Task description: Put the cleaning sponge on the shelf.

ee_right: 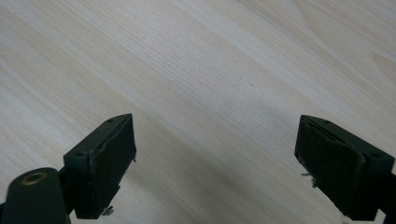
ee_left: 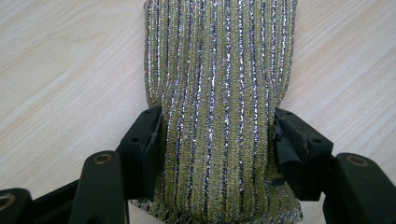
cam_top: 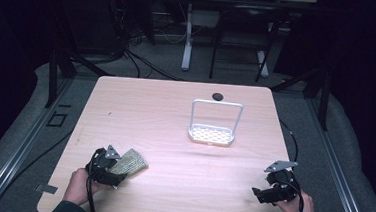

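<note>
Left gripper view: glittery sponge (ee_left: 219,107) running lengthwise straight ahead, pinched between left gripper (ee_left: 217,144) jaws, right gripper (ee_right: 217,163) spread wide, well apart

Glittery ribbed knit cloth (ee_left: 219,93), matt pale wood-grain table (ee_left: 60,70), black plastic tongs (ee_left: 217,144).

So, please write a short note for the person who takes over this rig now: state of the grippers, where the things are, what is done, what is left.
Left gripper: jaws on both sides of the glittery scouring pad, touching its edges; pad lies on the table, near the left front corner. It looks gripped but not lifted.
Right gripper: open, holding nothing, over bare wood at the right front.
White wire rack: stands in the middle far part of the table, with nothing in it.
Done: pad seized. Left, probably: carry the pad to the rack.
</note>
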The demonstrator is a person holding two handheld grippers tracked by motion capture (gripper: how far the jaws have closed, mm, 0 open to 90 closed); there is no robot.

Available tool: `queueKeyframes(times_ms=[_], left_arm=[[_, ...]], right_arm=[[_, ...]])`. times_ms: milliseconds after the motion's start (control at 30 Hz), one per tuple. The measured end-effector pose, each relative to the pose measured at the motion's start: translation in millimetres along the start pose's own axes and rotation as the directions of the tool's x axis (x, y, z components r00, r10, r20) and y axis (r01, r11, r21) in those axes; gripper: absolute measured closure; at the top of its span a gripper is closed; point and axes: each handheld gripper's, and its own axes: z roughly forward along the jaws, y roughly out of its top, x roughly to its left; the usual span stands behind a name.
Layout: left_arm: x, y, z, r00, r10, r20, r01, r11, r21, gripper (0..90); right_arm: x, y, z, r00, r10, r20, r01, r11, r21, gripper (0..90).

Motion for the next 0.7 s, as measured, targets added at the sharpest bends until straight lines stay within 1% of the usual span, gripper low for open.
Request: queueKeyframes(times_ms=[133,200,233,300,367,467,600,633,667,700], left_arm=[[0.9,0.6,-3.0,0.9998,-0.018,0.009,0.018,0.9996,-0.022,39.3],[0.8,1.5,-5.1,0.9994,-0.026,0.021,0.027,0.9991,-0.033,39.2],[0.3,2.2,-6.2,0.9995,-0.028,0.016,0.028,0.9989,-0.037,39.1],[-0.6,3.4,-8.0,0.9995,-0.027,0.015,0.027,0.9986,-0.045,39.1],[-1.7,4.0,-9.1,0.9996,-0.026,0.013,0.027,0.9984,-0.049,39.0],[-3.1,4.9,-9.9,0.9997,-0.019,0.015,0.019,0.9984,-0.053,38.7],[-7.1,7.6,-11.7,0.9996,-0.013,0.023,0.015,0.9972,-0.073,38.3],[-8.1,8.5,-12.4,0.9997,-0.008,0.025,0.009,0.9975,-0.071,38.3],[-9.6,9.2,-12.2,0.9996,-0.008,0.027,0.01,0.9968,-0.079,38.3],[-10.5,10.2,-12.8,0.9997,0.002,0.026,0.0,0.9973,-0.073,38.3]], right_arm=[[-0.9,-0.3,-0.1,1.0,-0.001,0.005,0.001,1.0,0.0,11.8],[-0.9,-0.4,-0.2,1.0,0.001,0.004,-0.001,1.0,-0.002,11.8],[-1.1,-0.4,-0.3,1.0,0.0,0.007,0.0,1.0,0.0,11.8],[-0.9,-0.6,0.2,1.0,0.001,0.006,-0.001,1.0,-0.005,11.8],[-0.7,-0.4,-0.1,1.0,0.001,0.006,-0.001,1.0,0.001,11.8],[-0.8,-0.2,0.0,1.0,-0.002,0.008,0.002,1.0,0.001,11.8],[-0.9,-0.3,0.5,1.0,0.0,0.009,0.0,1.0,0.002,12.8],[-1.3,-0.4,0.7,0.9999,0.002,0.011,-0.002,1.0,0.009,12.8],[-1.3,-0.4,0.7,0.9999,0.002,0.011,-0.002,1.0,0.009,12.8],[-1.3,-0.4,1.1,0.9999,0.002,0.013,-0.002,1.0,0.007,12.7]])
